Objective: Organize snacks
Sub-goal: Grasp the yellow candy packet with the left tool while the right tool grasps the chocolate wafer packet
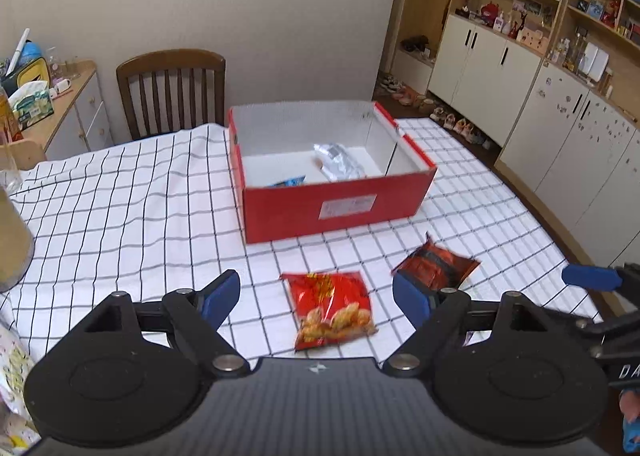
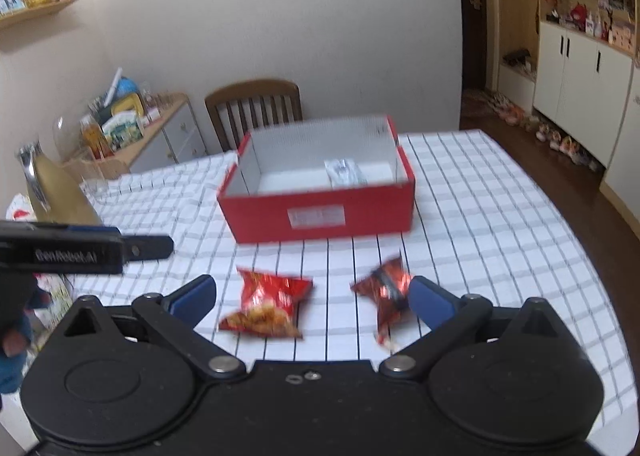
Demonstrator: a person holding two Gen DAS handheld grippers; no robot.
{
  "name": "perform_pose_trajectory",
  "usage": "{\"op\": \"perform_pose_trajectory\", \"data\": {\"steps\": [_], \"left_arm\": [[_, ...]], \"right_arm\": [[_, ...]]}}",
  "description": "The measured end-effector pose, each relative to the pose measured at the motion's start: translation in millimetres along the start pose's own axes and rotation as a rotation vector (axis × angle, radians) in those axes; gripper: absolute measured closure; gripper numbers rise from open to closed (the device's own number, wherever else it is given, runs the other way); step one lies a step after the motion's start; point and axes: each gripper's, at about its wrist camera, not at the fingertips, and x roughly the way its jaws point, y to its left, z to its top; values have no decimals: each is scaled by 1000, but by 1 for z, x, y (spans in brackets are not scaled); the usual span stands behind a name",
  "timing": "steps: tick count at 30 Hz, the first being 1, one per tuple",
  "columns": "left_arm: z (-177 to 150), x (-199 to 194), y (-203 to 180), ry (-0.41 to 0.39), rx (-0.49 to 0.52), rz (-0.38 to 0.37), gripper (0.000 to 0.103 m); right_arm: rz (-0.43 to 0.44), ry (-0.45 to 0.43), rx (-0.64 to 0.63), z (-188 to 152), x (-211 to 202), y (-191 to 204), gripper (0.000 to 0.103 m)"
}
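Where checked tablecloth (image 1: 140, 192) covers the table, red box (image 1: 336, 212), wooden chair (image 1: 172, 88), both hand-held grippers wide, empty.

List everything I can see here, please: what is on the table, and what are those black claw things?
box: one, red outside, white inside, open, mid-table.
silver packet: one, inside the box.
blue packet: one, inside the box, mostly hidden.
red snack bag: one, on the cloth before the box.
dark red snack bag: one, crumpled, right of the first.
tablecloth: one, white with black grid.
chair: one, brown wood, behind the table.
cabinets: white doors, right wall.
left gripper: black, blue pads, open, hand-held.
right gripper: same, open.
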Motion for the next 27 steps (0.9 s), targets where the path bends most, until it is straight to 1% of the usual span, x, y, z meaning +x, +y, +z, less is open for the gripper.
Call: {"op": "perform_pose_trajectory", "data": {"steps": [6, 11, 14, 18, 21, 24, 27], "left_arm": [[-26, 15, 8, 61, -23, 17, 19], [-48, 37, 15, 148, -55, 25, 19], [-60, 52, 22, 203, -93, 26, 19], [-73, 67, 31, 262, -137, 47, 19], [-80, 77, 39, 304, -198, 34, 19], [-84, 83, 43, 327, -245, 30, 19], [-83, 90, 41, 344, -265, 27, 19]], "right_arm": [[-22, 71, 35, -39, 11, 0, 1], [-32, 122, 53, -62, 20, 5, 1], [-37, 158, 50, -74, 28, 8, 3], [-58, 208, 44, -86, 41, 9, 5], [-64, 244, 56, -93, 51, 8, 7], [-69, 282, 71, -100, 58, 8, 11], [-53, 318, 117, -106, 63, 7, 12]]}}
